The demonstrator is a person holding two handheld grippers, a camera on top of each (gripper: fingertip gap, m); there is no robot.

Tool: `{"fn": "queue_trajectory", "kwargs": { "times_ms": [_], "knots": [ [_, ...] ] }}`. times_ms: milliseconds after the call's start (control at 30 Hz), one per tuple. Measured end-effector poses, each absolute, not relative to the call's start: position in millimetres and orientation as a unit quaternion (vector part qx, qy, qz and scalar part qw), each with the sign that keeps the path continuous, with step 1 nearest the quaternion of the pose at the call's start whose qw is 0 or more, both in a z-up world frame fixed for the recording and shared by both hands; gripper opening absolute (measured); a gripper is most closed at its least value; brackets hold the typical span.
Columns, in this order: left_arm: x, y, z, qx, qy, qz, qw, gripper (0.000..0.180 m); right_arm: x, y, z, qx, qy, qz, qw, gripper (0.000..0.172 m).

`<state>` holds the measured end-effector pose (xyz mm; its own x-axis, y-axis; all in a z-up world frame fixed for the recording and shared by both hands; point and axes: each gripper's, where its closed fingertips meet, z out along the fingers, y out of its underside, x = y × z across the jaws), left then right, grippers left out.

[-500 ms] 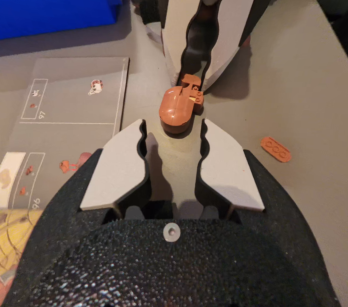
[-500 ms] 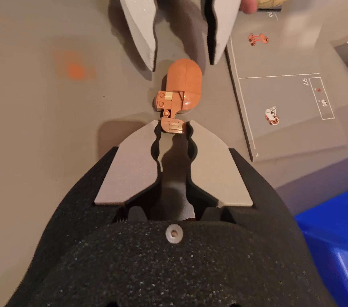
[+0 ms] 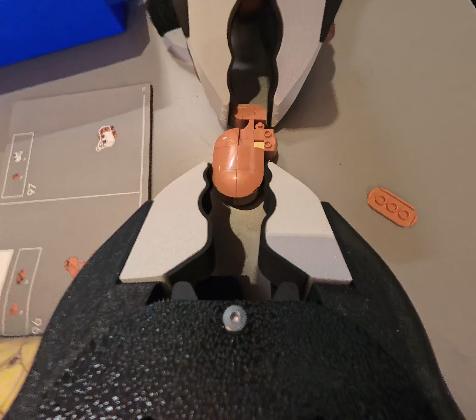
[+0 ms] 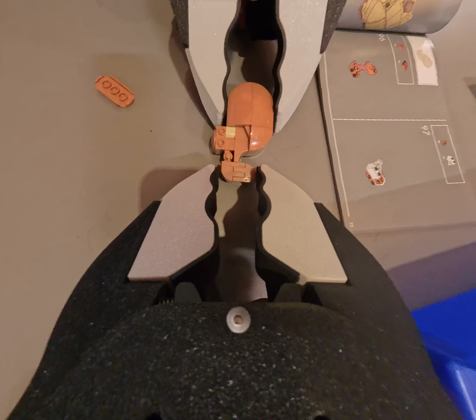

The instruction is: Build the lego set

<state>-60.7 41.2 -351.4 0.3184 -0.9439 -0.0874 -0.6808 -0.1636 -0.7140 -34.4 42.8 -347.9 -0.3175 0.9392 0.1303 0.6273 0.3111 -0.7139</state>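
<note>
My left hand-held gripper point(image 3: 238, 176) clamps the brown brick model's point(image 3: 238, 163) dome, my right hand-held gripper point(image 4: 238, 173) its small end, hiding its underside.

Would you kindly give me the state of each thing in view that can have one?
Left gripper: closed on the brown brick model's rounded end.
Right gripper: closed on the model's small end.
Brown brick model: partly built, held at both ends.
Flat brown plate: loose on the table, studs up.
Instruction booklet: lying open.
</note>
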Motion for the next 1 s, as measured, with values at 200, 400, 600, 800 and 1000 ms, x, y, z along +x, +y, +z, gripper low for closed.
{"fn": "queue_trajectory", "kwargs": {
  "times_ms": [200,400,600,800,1000],
  "knots": [
    [-71,34,-344,-0.803,0.427,-0.222,0.352,0.037,-33,39,-323,-0.464,-0.744,0.298,0.377,0.039],
    [-100,25,-324,-0.824,0.299,-0.216,0.429,0.036,-36,-19,-307,-0.388,-0.766,0.358,0.366,0.038],
    [-112,0,-311,-0.827,0.249,-0.169,0.476,0.036,-48,-61,-337,-0.328,-0.847,0.288,0.303,0.040],
    [-122,-29,-290,-0.797,0.210,-0.111,0.556,0.036,-55,-72,-333,-0.345,-0.842,0.288,0.299,0.040],
    [-126,-48,-286,-0.780,0.204,-0.076,0.587,0.036,-55,-72,-333,-0.379,-0.817,0.294,0.321,0.040]
  ]
}}
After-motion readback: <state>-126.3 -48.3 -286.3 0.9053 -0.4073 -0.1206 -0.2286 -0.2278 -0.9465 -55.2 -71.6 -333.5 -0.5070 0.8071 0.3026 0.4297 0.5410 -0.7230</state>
